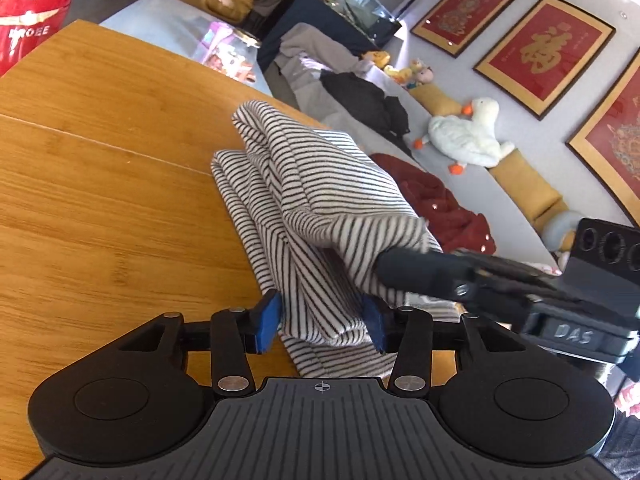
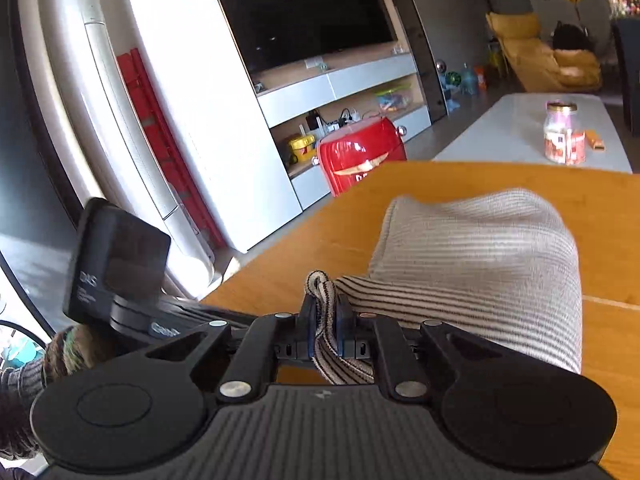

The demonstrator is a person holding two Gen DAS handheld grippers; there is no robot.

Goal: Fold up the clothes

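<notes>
A black-and-white striped garment [image 1: 304,200] lies bunched on the wooden table [image 1: 100,168]. My left gripper [image 1: 322,326] is open, its blue pads either side of a hanging fold of the garment. My right gripper [image 2: 325,322] is shut on an edge of the striped garment [image 2: 480,256], which drapes forward over the table [image 2: 440,180]. The right gripper also shows in the left wrist view [image 1: 396,266], its fingers buried in the cloth at the right. The left gripper's body shows in the right wrist view [image 2: 116,264] at the left.
A grey sofa [image 1: 460,184] with a white goose toy [image 1: 468,136], a red blanket and dark clothes lies beyond the table's right edge. A red suitcase [image 2: 360,156] stands past the far edge. A white coffee table [image 2: 520,132] holds a jar.
</notes>
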